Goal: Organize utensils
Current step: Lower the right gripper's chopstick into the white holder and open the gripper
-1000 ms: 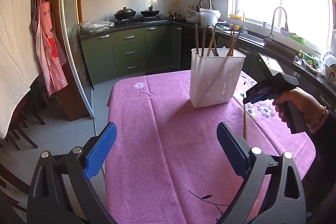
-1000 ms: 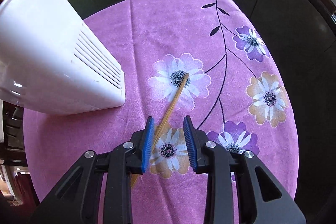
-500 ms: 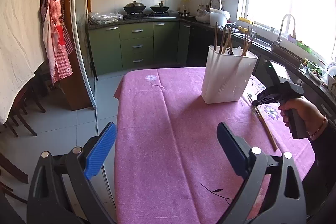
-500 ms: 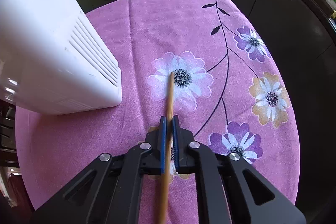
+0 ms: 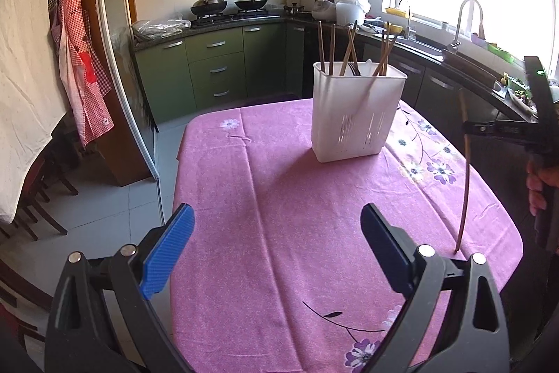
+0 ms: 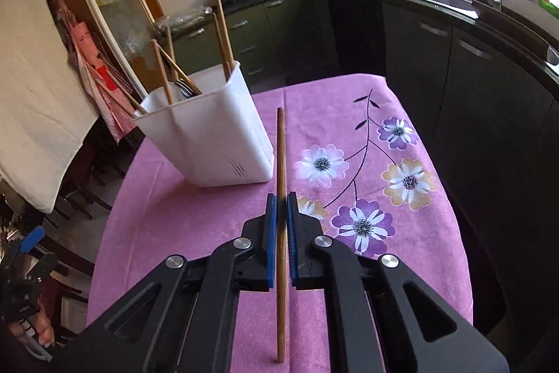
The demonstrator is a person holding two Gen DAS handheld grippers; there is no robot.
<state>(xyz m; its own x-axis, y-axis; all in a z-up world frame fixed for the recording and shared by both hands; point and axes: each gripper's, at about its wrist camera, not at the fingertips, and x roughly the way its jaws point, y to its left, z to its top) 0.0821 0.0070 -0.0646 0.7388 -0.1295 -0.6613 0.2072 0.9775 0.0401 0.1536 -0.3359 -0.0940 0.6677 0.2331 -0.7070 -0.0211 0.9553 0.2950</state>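
Fingers of the right gripper (image 6: pixel 281 226) pinch a wooden chopstick (image 6: pixel 280 163) near its middle, held upright above the pink floral cloth on the counter (image 6: pixel 209 226). The white utensil holder (image 6: pixel 209 142), already holding other chopsticks, stands at ten o'clock from it. Best carry the stick over the rim, lower end first, before letting go. The left gripper (image 5: pixel 276 254) hangs wide open, empty.

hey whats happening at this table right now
A person is tidying utensils with a handheld gripper in each hand. The right gripper is shut on a single wooden chopstick, held clear of the pink tablecloth. The white holder on the table already has several chopsticks standing in it. The left gripper is open and empty.
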